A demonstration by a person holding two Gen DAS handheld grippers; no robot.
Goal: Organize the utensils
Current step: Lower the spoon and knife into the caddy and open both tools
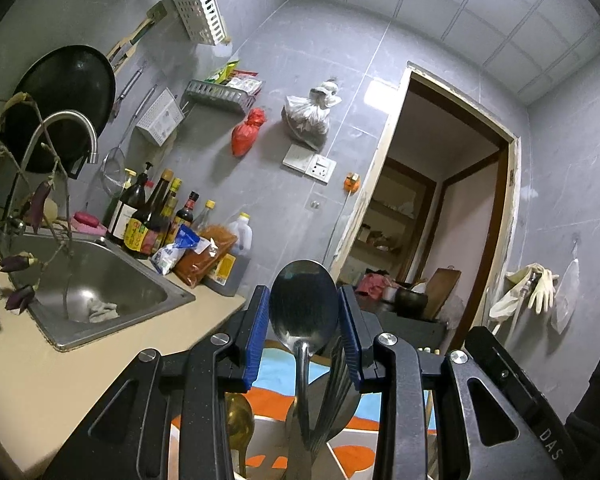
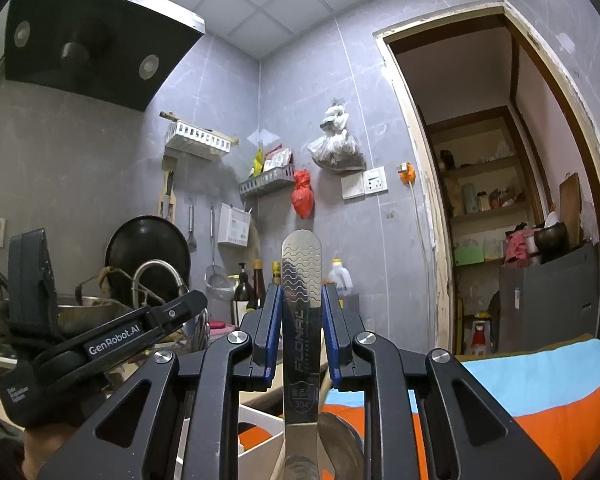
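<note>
Pinching a spoon (image 1: 303, 304) between blue-padded fingers (image 1: 256, 332), the left gripper (image 1: 304, 334) is holding it bowl-up above a white organizer (image 1: 260, 440). Beside it, the right gripper (image 2: 300, 336) is clamping an engraved steel handle (image 2: 302, 320) upright over the same organizer, which is sitting on a striped cloth (image 2: 540, 384). Farther left of the organizer, a sink (image 1: 96, 280) is lying in the table (image 1: 40, 380).
</note>
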